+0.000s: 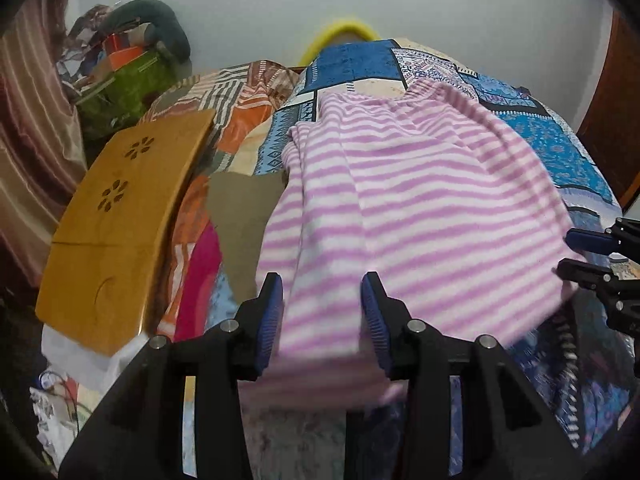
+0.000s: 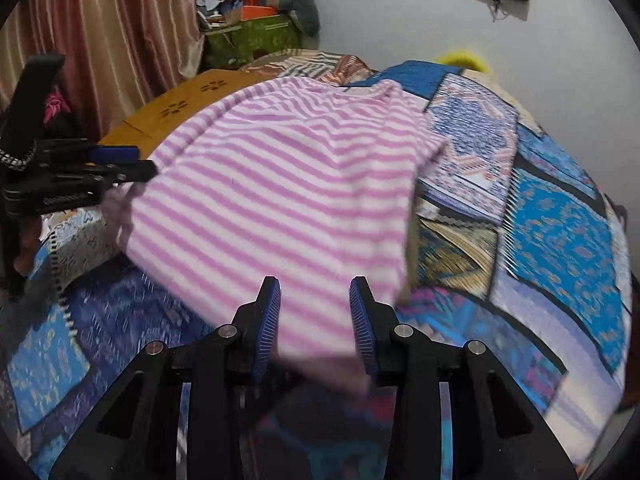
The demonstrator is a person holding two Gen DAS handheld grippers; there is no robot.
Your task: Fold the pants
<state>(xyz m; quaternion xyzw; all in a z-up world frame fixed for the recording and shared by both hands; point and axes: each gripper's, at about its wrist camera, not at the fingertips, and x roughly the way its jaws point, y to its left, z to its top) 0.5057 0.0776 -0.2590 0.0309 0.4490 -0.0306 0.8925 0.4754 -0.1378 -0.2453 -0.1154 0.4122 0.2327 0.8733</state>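
Pants (image 1: 420, 200) in pink and white stripes over patchwork bedspread (image 1: 560, 148), left gripper (image 1: 322, 320) and right gripper (image 2: 316, 320) each part open, fabric between pads, grip unclear

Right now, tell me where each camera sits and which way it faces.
Left wrist view: sits on the left tongs, looking down along them over the striped pants on the patterned bedspread; the right tongs show at the right edge.
Right wrist view: sits on the right tongs, looking down the same way; the left tongs show at the left edge.
Shared: pants, bedspread, wooden board, green box.
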